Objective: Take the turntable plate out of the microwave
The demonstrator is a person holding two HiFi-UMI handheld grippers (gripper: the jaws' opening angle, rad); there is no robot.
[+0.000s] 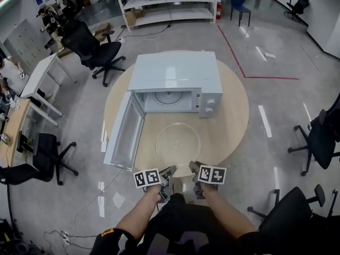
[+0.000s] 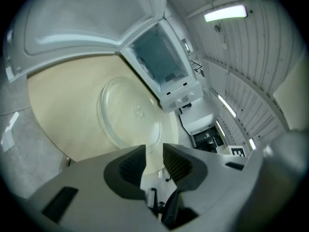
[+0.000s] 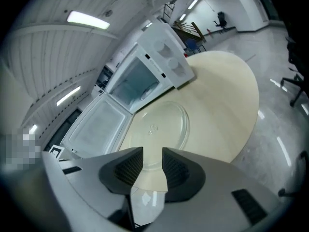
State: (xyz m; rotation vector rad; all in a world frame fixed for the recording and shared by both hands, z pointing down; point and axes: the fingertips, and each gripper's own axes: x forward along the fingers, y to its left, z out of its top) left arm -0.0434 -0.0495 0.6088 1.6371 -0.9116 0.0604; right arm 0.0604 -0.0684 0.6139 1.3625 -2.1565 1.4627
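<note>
Turntable plate (image 1: pixel 178 142) rests on round table (image 1: pixel 234 121) — left tool (image 2: pixel 154 151), right tool (image 3: pixel 152 154) both parted, empty.

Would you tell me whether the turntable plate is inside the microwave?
No, the turntable plate lies on the round table in front of the open microwave.

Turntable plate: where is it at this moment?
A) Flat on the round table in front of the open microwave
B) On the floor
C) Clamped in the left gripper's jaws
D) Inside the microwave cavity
A: the turntable plate lies flat on the table in front of the microwave, and the left gripper and right gripper are open with nothing between their jaws.
</note>
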